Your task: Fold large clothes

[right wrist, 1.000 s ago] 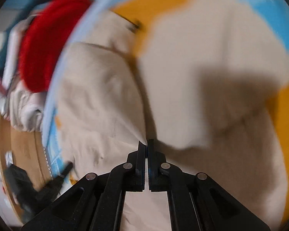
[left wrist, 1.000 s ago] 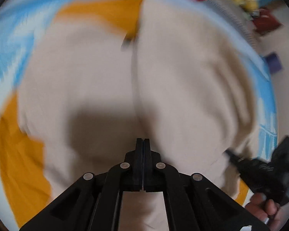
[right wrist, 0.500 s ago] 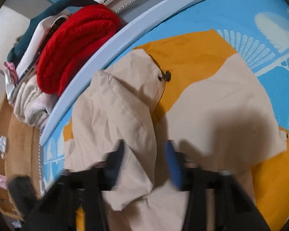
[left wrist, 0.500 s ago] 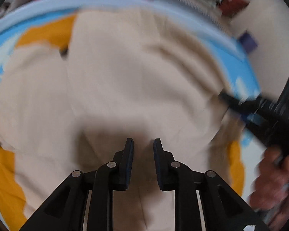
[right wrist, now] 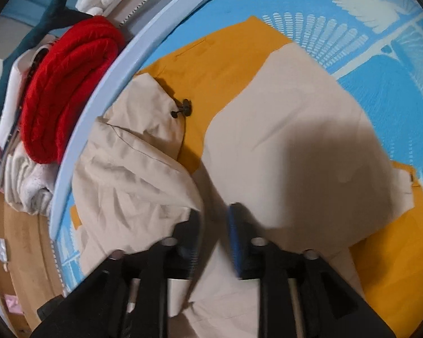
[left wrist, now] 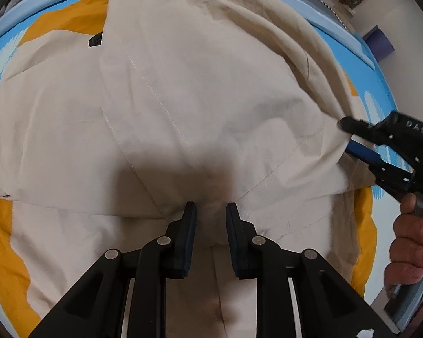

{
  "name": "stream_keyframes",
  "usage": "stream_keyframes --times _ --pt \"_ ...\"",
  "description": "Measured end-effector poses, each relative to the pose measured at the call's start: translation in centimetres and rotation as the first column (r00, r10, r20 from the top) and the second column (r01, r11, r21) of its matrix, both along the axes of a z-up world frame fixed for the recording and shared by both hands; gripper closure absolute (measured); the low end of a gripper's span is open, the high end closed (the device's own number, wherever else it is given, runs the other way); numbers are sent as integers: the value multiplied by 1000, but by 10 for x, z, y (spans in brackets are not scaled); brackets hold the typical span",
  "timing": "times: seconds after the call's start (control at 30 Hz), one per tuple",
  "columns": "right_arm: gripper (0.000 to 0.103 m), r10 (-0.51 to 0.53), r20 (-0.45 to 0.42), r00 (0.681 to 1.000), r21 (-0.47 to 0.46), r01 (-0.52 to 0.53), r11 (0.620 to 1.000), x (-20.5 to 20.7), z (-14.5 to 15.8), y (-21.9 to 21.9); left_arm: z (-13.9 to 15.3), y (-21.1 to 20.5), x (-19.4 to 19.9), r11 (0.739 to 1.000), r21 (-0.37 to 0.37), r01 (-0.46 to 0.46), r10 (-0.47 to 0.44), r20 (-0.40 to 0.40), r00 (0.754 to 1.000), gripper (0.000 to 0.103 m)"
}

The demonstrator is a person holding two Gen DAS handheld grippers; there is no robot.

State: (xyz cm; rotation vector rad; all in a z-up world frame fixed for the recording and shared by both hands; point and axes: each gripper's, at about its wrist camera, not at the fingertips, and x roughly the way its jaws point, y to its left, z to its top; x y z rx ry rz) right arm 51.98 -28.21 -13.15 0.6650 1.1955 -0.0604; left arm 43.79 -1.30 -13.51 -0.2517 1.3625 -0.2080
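A large beige and mustard-yellow jacket (left wrist: 200, 90) lies spread and partly folded on a blue patterned mat (left wrist: 378, 90). My left gripper (left wrist: 210, 211) is open and empty, just above the folded beige layer. My right gripper (right wrist: 214, 214) is open and empty over the jacket (right wrist: 290, 152), by the folded-over sleeve (right wrist: 132, 174). It also shows in the left wrist view (left wrist: 349, 138), at the jacket's right edge. A black toggle (right wrist: 183, 108) lies on the yellow part.
A pile of clothes with a red knit (right wrist: 67, 84) and white towels (right wrist: 28, 186) lies beyond the mat's pale blue rim (right wrist: 104, 84). A wooden floor (right wrist: 19, 253) lies at the left. A purple object (left wrist: 379, 43) and cushions sit off the mat.
Both grippers were shut on the jacket a second ago and have opened, letting the fabric drop. The beige layer now lies folded over the jacket. The right gripper has pulled back.
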Motion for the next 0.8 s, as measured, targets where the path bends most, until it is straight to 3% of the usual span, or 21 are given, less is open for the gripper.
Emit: stream_keyframes --times 0.07,0.2,0.27,0.33,0.4,0.5,0.63,0.73,0.8 --pt "57 11 -10 1000 -70 -11 997 0 9 1 1 -1 8 1000 0 -8 8 -15 1000 83" --pt "57 69 67 995 -231 -51 972 -4 43 23 1 11 2 1000 -8 -14 14 -20 1000 80" --pt "56 114 85 990 -301 -84 950 -3 55 38 -2 13 1 1000 26 -10 11 -21 1000 76" --pt "51 142 90 986 -297 -110 949 -4 55 37 -5 15 3 999 29 -19 20 -32 999 75" --pt "51 145 47 988 -221 -131 966 -4 42 30 0 18 2 998 31 -49 50 -50 997 74" --pt "51 69 -3 998 -199 -68 978 -6 28 13 23 24 -10 995 67 -75 76 -20 997 78" --pt "51 142 152 978 -272 -97 957 -11 60 27 73 24 -29 993 72 -89 82 101 991 75" --pt "51 221 320 921 -427 -68 902 -31 98 55 97 24 -35 990 102 -99 79 187 979 71" --pt "51 277 381 882 -491 -61 869 -41 109 73 103 26 -35 985 132 -112 83 208 975 70"
